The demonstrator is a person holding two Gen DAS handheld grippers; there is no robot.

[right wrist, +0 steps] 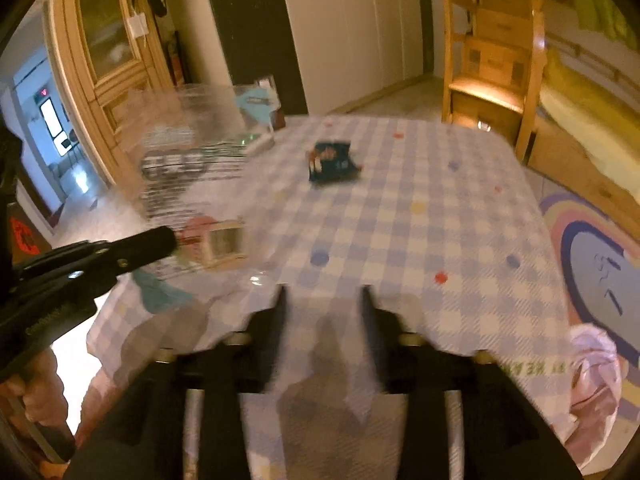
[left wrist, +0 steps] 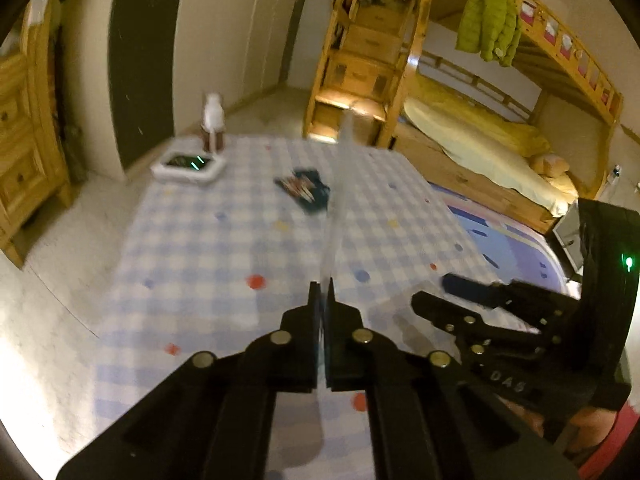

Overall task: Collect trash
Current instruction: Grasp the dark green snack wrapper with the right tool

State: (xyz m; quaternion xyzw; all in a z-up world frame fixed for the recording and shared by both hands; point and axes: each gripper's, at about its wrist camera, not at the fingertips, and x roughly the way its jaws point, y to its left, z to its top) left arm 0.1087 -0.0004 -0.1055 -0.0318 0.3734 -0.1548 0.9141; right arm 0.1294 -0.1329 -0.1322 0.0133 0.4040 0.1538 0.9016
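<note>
The left hand-held gripper (left wrist: 323,292) pinches a thin, clear, crinkly plastic wrapper (right wrist: 192,168); the right hand-held gripper (right wrist: 323,300) gapes apart.

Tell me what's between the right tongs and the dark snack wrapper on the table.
Only bare checkered tablecloth lies between the open right tongs and the dark wrapper, seen in the right wrist view.

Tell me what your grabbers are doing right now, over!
Left gripper shut on clear plastic wrapper, held up off the table. Right gripper open, fingers empty. Dark snack packet lies on checkered tablecloth. Nothing blocking it.
</note>
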